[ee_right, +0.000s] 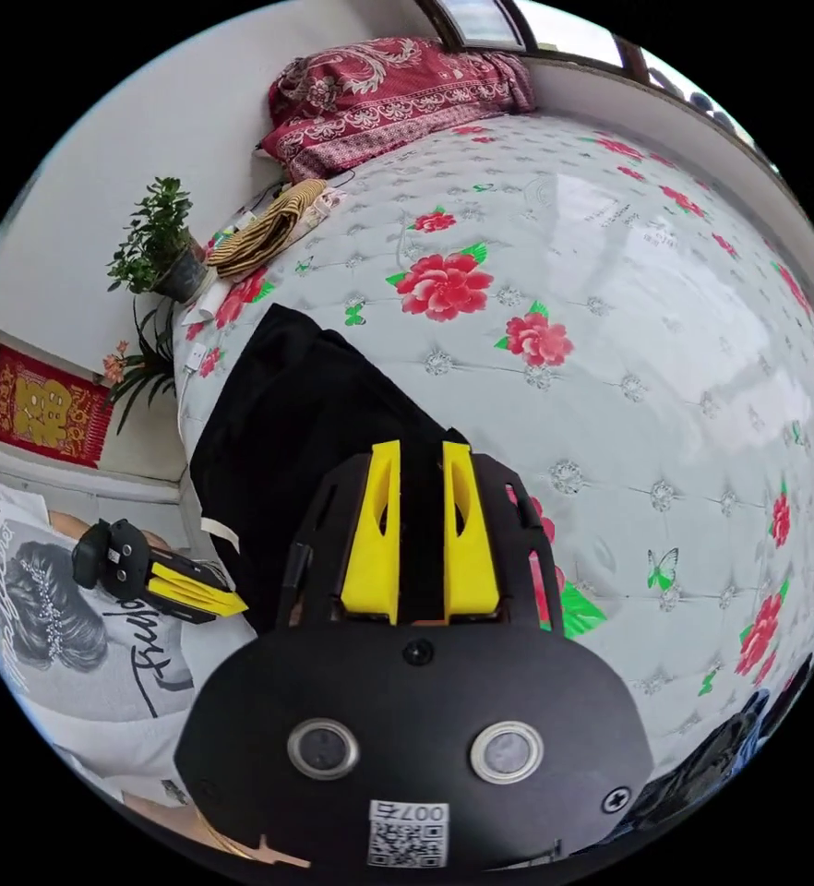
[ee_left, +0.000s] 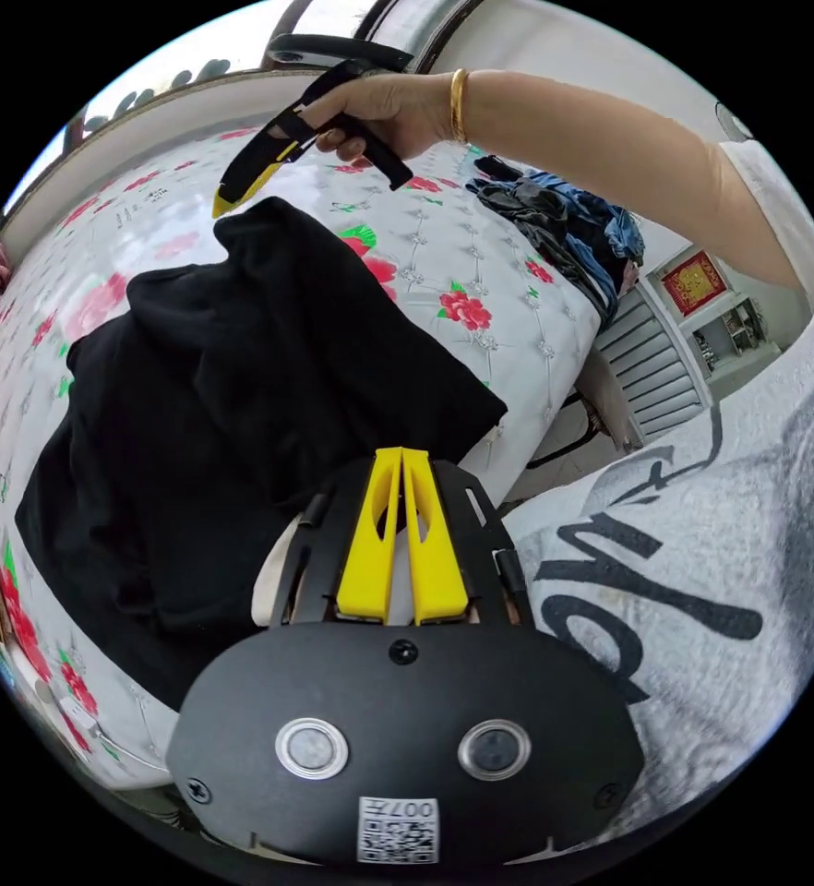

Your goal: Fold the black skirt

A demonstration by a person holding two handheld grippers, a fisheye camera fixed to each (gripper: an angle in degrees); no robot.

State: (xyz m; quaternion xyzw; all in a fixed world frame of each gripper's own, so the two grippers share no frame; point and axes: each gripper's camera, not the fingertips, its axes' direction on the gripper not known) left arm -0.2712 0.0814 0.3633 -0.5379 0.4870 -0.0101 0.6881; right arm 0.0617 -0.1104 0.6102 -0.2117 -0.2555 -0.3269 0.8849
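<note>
Black skirt (ee_left: 241,415) is lying on the floral mattress (ee_left: 481,268), bunched into a rough doubled-over heap near the bed's edge, running from center toward 9 o'clock in the left gripper view. In the right gripper view the skirt (ee_right: 296,434) is sitting at about 9 to 10 o'clock of center, with its near end running under the jaws.

Progress, as a judgement: looking partly folded at best, since the layers are overlapping but lumpy and the edges uneven. Smoothing and at least one more fold probably remaining.

Left gripper (ee_left: 401,461) is showing its jaws nearly touching, with nothing visibly pinched between them; the tips are hovering at the skirt's near edge. Right gripper (ee_right: 419,457) is showing a narrow gap between its jaws with dark cloth seen in it, but I cannot tell if it is clamping.

Left gripper view is adding the person's hand (ee_left: 384,111) holding the right gripper at 12 o'clock, plus a clothes pile (ee_left: 564,221) at 2 o'clock. Right gripper view is adding a red blanket (ee_right: 389,88) at 12 o'clock, a potted plant (ee_right: 162,245) at 10 o'clock, and the left gripper at 8 o'clock.
</note>
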